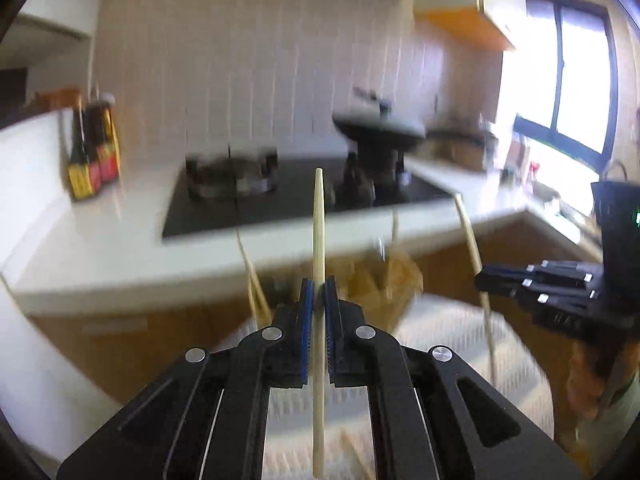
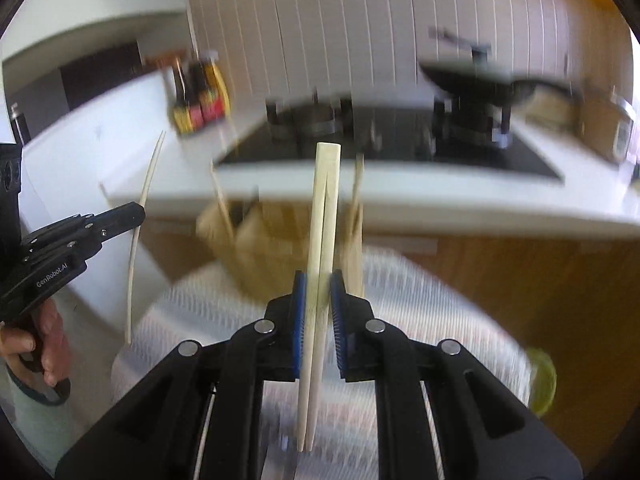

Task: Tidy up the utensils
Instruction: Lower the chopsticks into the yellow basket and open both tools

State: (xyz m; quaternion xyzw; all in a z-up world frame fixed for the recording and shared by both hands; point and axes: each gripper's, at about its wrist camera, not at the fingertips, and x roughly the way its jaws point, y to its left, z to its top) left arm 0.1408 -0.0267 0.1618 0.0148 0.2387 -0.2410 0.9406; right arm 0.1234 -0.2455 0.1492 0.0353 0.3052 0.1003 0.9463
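Observation:
My left gripper (image 1: 319, 294) is shut on a single pale chopstick (image 1: 319, 224) held upright; it also shows at the left of the right wrist view (image 2: 138, 216). My right gripper (image 2: 319, 292) is shut on a pair of pale chopsticks (image 2: 326, 200), also upright; it shows at the right of the left wrist view (image 1: 484, 280). Ahead of both stands a blurred wooden utensil holder (image 2: 256, 248) with several chopsticks sticking out, on a white ribbed surface (image 2: 420, 300). Both views are motion-blurred.
Behind is a white counter (image 1: 100, 248) with a black gas hob (image 1: 280, 200), a dark pan (image 1: 380, 128) on the right burner and sauce bottles (image 1: 94, 152) at the left. A window (image 1: 576, 80) lies at the right. A yellow-green object (image 2: 542, 380) sits at the surface's right edge.

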